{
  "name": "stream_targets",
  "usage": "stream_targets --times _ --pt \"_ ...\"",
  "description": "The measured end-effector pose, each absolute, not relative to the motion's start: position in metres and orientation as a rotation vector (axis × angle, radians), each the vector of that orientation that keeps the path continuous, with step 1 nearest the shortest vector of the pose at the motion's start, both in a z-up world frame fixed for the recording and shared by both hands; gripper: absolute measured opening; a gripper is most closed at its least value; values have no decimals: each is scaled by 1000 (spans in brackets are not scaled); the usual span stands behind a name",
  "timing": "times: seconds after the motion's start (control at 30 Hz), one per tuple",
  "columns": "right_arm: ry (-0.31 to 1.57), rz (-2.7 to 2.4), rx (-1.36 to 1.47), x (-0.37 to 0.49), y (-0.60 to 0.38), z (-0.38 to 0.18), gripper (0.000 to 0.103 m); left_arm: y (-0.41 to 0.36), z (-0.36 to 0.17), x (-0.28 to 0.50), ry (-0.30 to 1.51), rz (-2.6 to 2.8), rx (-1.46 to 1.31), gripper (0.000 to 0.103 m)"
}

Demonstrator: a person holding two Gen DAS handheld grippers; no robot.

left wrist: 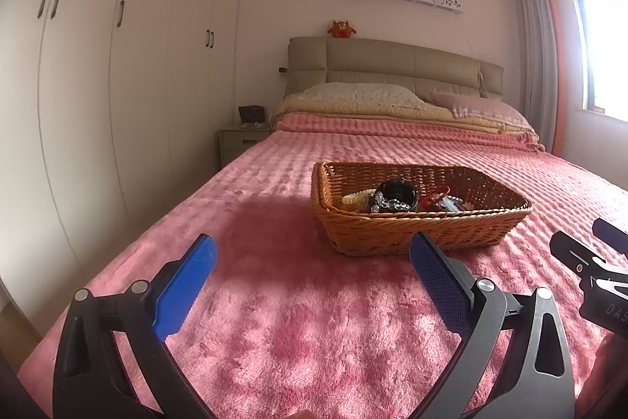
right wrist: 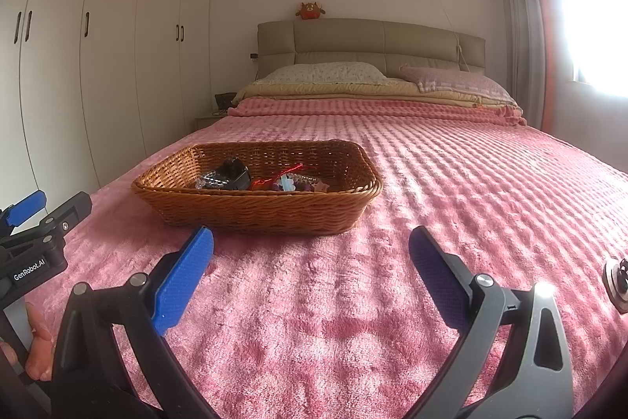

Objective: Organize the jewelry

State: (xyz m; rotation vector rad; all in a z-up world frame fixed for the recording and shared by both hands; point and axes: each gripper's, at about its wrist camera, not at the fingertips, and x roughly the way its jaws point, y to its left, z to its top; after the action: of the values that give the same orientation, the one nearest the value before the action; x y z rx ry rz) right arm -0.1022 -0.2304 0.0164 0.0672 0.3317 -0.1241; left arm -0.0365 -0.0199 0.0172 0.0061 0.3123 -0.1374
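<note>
Jewelry (left wrist: 396,199) lay heaped in woven wicker basket (left wrist: 424,234), rectangular, on bed's plush pink ribbed blanket (left wrist: 314,321): glossy black piece, clear beads, red clip. Left hand-held gripper (left wrist: 312,262) and right hand-held gripper (right wrist: 310,254) gaped wide, empty, blue textured pads.

Black-framed left claw (left wrist: 312,254) with textured blue pads (left wrist: 184,287).

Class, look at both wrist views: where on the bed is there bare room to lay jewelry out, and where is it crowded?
Free: the pink blanket between the wicker basket and the window side, and the strip between the basket and both open tools (left tool, right tool). Crowded: the basket's floor, heaped with the jewelry pile.
</note>
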Motion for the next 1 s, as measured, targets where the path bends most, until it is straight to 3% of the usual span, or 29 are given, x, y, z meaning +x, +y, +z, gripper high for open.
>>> stream_targets --times 1.0 --pt "336 -120 66 -101 -229 15 95 -22 17 -35 328 -132 21 95"
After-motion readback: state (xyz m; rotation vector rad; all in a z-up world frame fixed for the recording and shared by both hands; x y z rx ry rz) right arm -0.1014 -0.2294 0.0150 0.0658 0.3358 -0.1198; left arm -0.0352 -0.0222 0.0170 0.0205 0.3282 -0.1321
